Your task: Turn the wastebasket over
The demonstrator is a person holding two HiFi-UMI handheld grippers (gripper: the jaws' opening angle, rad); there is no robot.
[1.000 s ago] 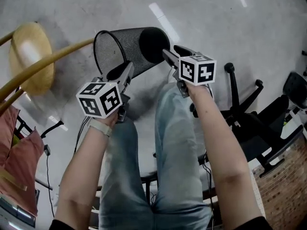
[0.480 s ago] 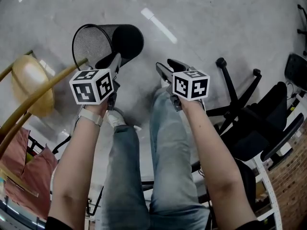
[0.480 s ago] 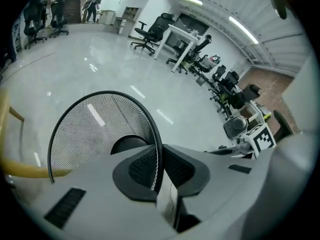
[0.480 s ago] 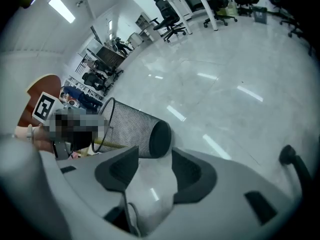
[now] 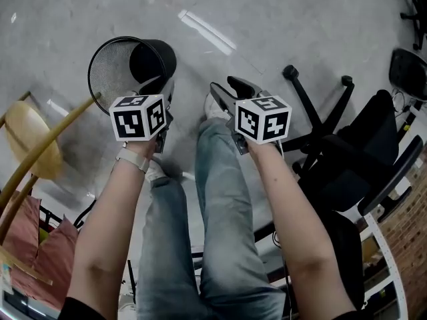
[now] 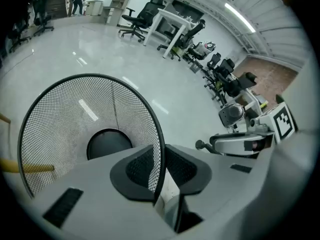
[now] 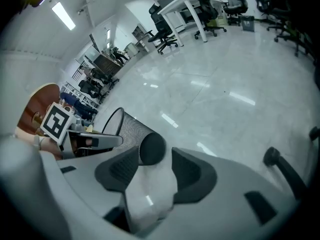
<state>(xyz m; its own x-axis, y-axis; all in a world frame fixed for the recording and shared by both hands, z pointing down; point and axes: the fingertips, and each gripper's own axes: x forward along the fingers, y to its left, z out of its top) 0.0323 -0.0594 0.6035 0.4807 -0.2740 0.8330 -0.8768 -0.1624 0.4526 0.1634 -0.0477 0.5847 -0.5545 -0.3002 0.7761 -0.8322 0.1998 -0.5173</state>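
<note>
- Letting go now is the risk: your left gripper (image 6: pixel 161 169) has its jaws opening with the wastebasket (image 5: pixel 117 72) rim wire between the pads, and the pads no longer look pressed on it.
- Wastebasket sits tipped on the floor (image 5: pixel 267 19) at far left, mouth toward you, solid base on the far side. It's round, so it could roll sideways or rock back instead of ending mouth-down.
- Your right gripper (image 5: pixel 223 89) has its jaws apart on nothing and is well clear to the right, so nothing steadies the base.
- Wooden rod (image 5: pixel 47 145) ends just beside the rim at left; the rim could snag on it.
- Your white shoe (image 5: pixel 213 105) is near; a kick would shift the basket.
- Left gripper view shows the rim between the pads and the inside down to the base; in the head view the marker cube hides that.
- Right gripper view shows the mesh outside and the base, apart from its jaws.
- Only the head view shows the office chair (image 5: pixel 347 159) at right.
</note>
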